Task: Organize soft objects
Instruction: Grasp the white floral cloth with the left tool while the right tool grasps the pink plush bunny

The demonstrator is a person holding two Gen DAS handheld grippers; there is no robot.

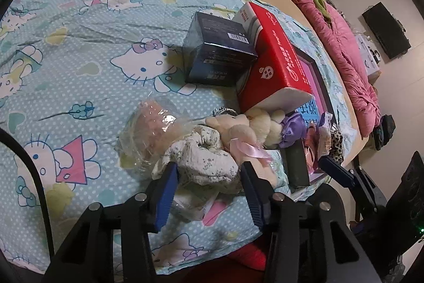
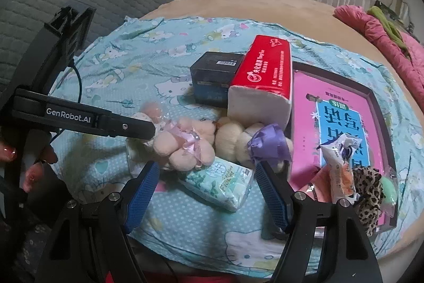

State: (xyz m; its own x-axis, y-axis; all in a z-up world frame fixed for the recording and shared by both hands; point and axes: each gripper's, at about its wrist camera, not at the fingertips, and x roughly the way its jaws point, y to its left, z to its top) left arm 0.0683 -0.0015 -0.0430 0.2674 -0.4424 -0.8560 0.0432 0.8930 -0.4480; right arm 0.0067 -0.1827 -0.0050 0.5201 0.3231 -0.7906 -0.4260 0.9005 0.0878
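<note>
A rumpled white floral cloth (image 1: 204,163) lies on the cartoon-cat sheet (image 1: 79,57) between my left gripper's (image 1: 209,169) blue pads, which touch it on both sides. Behind the cloth sit a pink plush bear with a pink ribbon (image 2: 182,147) and a cream bear with a purple ribbon (image 2: 238,142). My right gripper (image 2: 206,166) is open over a green-white pocket tissue pack (image 2: 220,184), its pads clear of the pack. To its left the left gripper's body (image 2: 106,121) reaches in beside the pink bear.
A red tissue pack (image 2: 262,81) leans on a dark box (image 2: 212,76). A pink book in a tray (image 2: 331,102) carries a wrapper and a leopard scrunchie (image 2: 368,187). A clear plastic bag (image 1: 151,129) lies left of the cloth. A pink quilt (image 1: 352,65) lines the bed's right edge.
</note>
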